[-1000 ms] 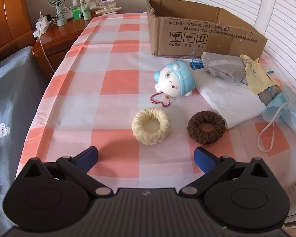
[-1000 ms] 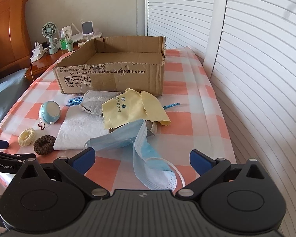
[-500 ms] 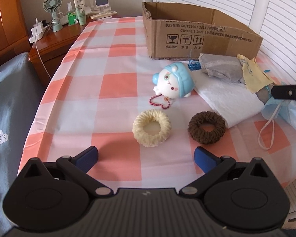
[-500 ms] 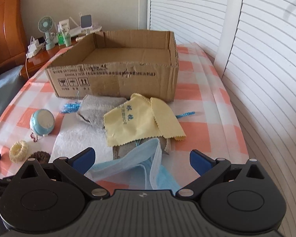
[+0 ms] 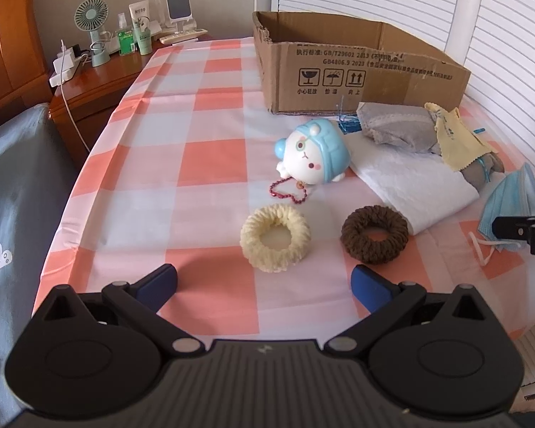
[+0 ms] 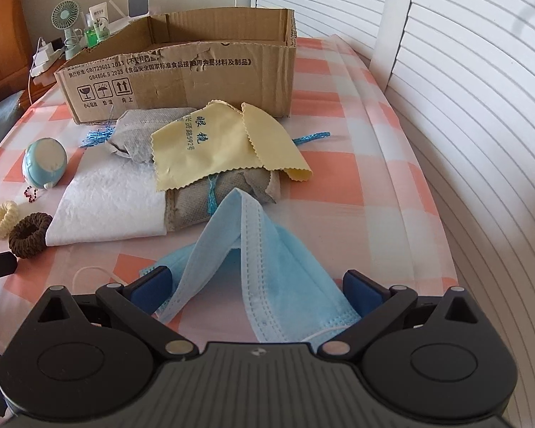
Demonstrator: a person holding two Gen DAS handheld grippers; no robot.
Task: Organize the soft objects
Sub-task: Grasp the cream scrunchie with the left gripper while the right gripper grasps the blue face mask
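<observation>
My left gripper (image 5: 264, 283) is open and empty, just short of a cream scrunchie (image 5: 274, 237) and a brown scrunchie (image 5: 374, 239) on the checked cloth. Behind them lie a blue-and-white plush toy (image 5: 314, 157), a white folded cloth (image 5: 413, 185), grey pouches (image 5: 396, 126) and a yellow lens cloth (image 5: 456, 139). My right gripper (image 6: 256, 285) is open, its jaws either side of a blue face mask (image 6: 264, 271). The yellow cloth (image 6: 217, 142) and the open cardboard box (image 6: 196, 75) lie beyond it.
The box (image 5: 356, 71) stands at the back of the table. A wooden nightstand (image 5: 89, 85) with a fan, bottles and chargers is at the far left. White louvred doors (image 6: 481, 107) run along the right. A blue-grey bed (image 5: 14, 185) borders the left edge.
My right gripper has moved forward and down, so the face mask now lies between its jaws. My left gripper has edged slightly closer to the scrunchies.
</observation>
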